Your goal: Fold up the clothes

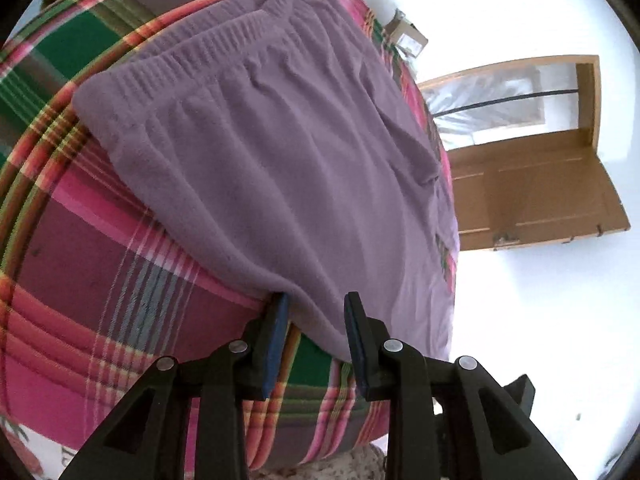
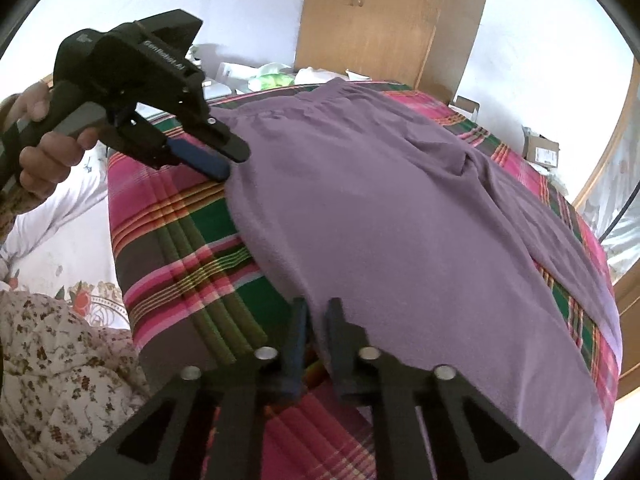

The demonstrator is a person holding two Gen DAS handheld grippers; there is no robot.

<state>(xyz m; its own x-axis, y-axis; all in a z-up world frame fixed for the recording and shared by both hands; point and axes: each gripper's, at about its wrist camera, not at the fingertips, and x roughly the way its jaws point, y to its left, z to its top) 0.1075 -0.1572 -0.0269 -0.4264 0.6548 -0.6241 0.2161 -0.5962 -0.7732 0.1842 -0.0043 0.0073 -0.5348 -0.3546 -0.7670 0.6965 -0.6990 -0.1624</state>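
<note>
Purple fleece trousers (image 1: 280,152) lie flat on a pink and green plaid bedspread (image 1: 80,240), with the elastic waistband (image 1: 168,64) at the far end. My left gripper (image 1: 316,312) is open, and the near edge of the trousers lies between its blue-padded fingers. From the right wrist, the trousers (image 2: 400,208) stretch away to the upper right. My right gripper (image 2: 316,316) has its fingers drawn close on the near edge of the cloth. The left gripper (image 2: 228,162) shows at the cloth's left edge, held by a hand (image 2: 44,152).
A wooden door (image 1: 532,188) stands open past the bed's right side. A wooden wardrobe (image 2: 384,24) stands behind the bed, with bags and boxes (image 2: 272,74) at its foot and a cardboard box (image 2: 540,150) to the right. A floral sleeve (image 2: 52,360) is at the lower left.
</note>
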